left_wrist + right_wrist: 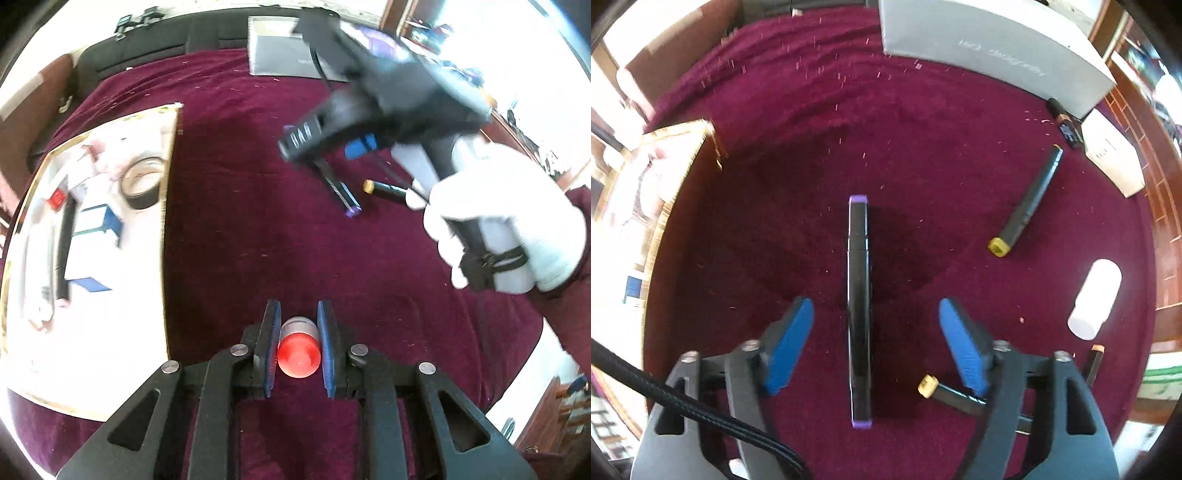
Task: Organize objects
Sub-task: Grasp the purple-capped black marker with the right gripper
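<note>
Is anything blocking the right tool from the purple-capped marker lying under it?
Nothing visible. The purple-capped marker lies alone on the maroon cloth, centred between the open pads of the right tool. The nearest yellow-capped marker sits off to the side, clear of the gap.

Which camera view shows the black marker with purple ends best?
The right wrist view: the purple-ended marker lies whole and sharp between the open right gripper fingers. In the left wrist view the marker is small, with its far end hidden.

It looks like a room in a home: a maroon cloth (886, 122) covers the surface, with wooden furniture (1160, 192) around it.
</note>
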